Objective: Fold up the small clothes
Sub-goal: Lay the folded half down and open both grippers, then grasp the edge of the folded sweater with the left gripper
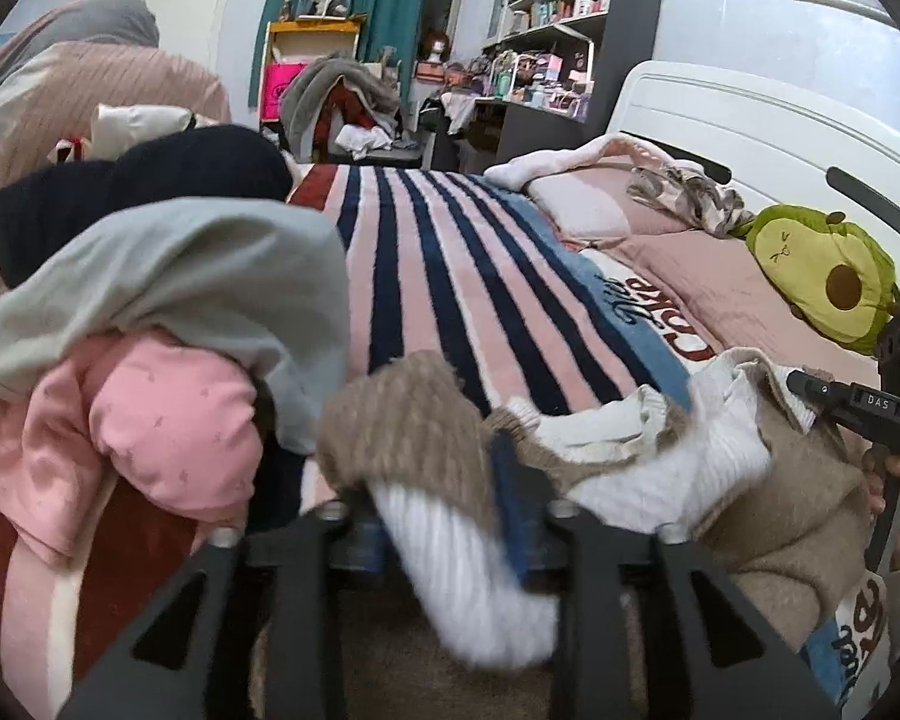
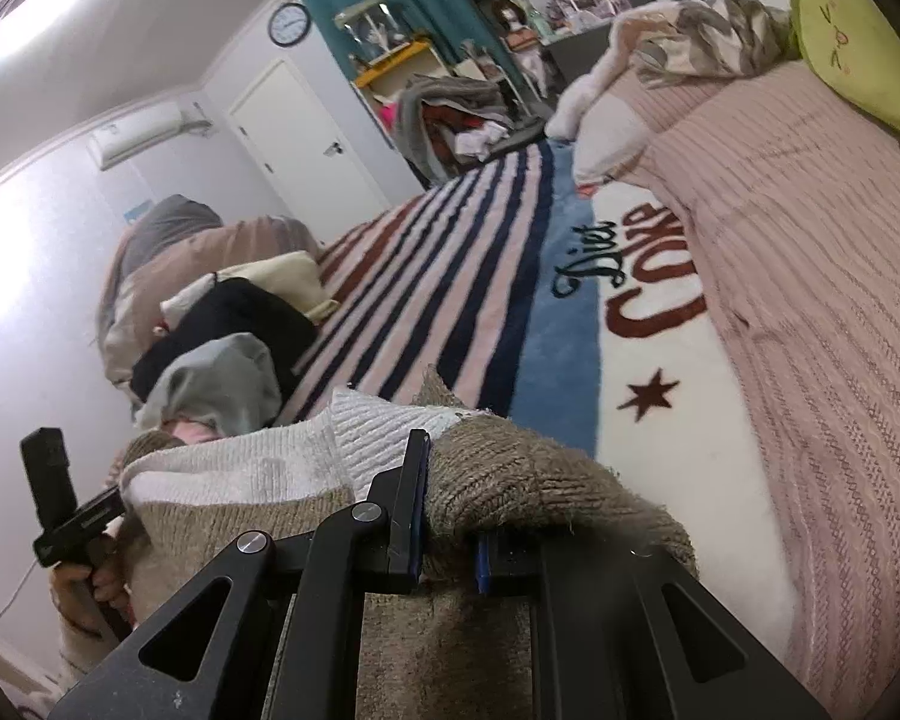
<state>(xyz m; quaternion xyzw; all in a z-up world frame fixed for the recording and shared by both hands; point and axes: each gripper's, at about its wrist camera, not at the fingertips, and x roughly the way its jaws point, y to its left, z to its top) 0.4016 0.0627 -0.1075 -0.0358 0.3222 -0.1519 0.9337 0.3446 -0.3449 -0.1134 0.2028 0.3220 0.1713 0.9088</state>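
A small brown and white knit garment (image 1: 660, 468) hangs between both grippers above the striped blanket (image 1: 450, 276). My left gripper (image 1: 444, 516) is shut on its brown and white edge. My right gripper (image 2: 450, 516) is shut on a brown fold of the same garment (image 2: 510, 474). The right gripper also shows at the right edge of the left wrist view (image 1: 858, 408), and the left gripper at the lower left of the right wrist view (image 2: 60, 510). The garment hides most of both grippers' fingertips.
A pile of clothes lies to the left: pink (image 1: 120, 438), grey (image 1: 198, 276) and black (image 1: 150, 192) pieces. An avocado plush (image 1: 822, 276) and pink pillows (image 1: 678, 252) lie by the white headboard (image 1: 750, 120). Shelves and a chair stand beyond the bed.
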